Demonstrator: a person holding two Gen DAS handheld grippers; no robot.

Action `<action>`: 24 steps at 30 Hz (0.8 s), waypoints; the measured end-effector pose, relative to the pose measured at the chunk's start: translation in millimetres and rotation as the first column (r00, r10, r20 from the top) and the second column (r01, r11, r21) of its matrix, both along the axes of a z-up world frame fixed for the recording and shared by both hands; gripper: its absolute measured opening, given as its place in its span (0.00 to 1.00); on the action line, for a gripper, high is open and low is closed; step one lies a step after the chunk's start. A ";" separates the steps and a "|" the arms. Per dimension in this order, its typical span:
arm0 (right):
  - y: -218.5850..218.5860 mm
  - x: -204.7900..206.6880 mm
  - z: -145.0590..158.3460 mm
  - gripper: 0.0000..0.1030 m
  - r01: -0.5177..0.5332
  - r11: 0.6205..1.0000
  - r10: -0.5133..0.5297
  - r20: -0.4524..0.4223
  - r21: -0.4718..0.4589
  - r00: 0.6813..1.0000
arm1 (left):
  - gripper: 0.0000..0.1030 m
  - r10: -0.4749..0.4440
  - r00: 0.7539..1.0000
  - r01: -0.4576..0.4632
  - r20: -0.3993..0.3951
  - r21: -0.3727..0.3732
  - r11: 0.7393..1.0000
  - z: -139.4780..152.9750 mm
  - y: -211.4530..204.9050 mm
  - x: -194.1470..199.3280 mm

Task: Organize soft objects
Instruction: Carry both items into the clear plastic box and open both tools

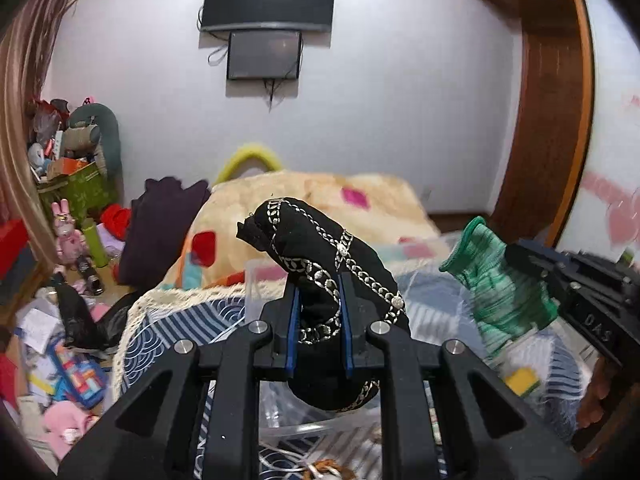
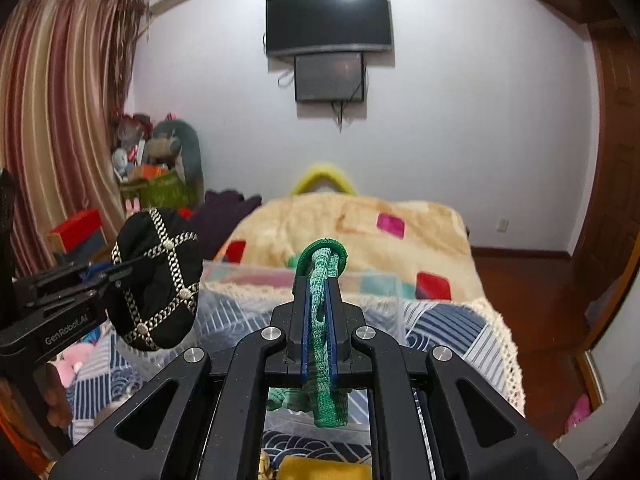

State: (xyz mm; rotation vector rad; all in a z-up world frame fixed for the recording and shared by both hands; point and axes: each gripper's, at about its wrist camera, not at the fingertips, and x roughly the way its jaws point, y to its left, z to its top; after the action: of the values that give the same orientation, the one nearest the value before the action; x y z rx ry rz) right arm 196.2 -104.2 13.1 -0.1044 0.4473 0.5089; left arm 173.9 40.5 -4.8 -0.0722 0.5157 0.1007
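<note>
My left gripper [image 1: 319,280] is shut on a black cloth piece with silver chain trim [image 1: 320,248] and holds it up over the bed; the same piece shows at the left of the right wrist view [image 2: 158,280]. My right gripper [image 2: 319,280] is shut on a green knitted glove [image 2: 324,320], held upright; the glove also shows at the right of the left wrist view [image 1: 504,280]. A clear plastic bin [image 2: 372,280] sits on the bed below both grippers.
A bed with a cream plush blanket [image 2: 360,228] and a blue striped quilt [image 2: 444,320] lies ahead. Toys, boxes and clutter [image 1: 68,240] fill the floor at left. A yellow item [image 2: 324,468] lies below. A wooden door [image 2: 616,160] stands at right.
</note>
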 end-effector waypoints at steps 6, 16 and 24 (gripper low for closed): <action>4.9 12.7 -15.2 0.06 -0.004 0.999 0.001 -0.079 -0.037 0.997 | 0.16 -0.011 0.996 0.016 -0.086 0.055 0.998 -16.5 -11.8 14.9; 8.3 4.5 -12.4 0.06 -0.064 0.996 0.055 -0.129 -0.065 0.990 | 0.54 -0.054 0.988 0.055 -0.141 0.002 0.998 -15.6 -6.9 19.8; 10.2 -8.5 3.0 0.13 -0.086 0.994 0.080 -0.095 -0.061 0.992 | 0.62 -0.077 0.993 0.078 -0.090 0.014 0.997 2.5 -11.8 -3.2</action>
State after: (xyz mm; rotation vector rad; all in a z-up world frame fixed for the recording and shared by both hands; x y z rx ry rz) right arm 187.8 -93.9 16.1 -0.1632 0.5524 0.5829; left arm 170.8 28.7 -2.3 -0.0309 0.6064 0.0325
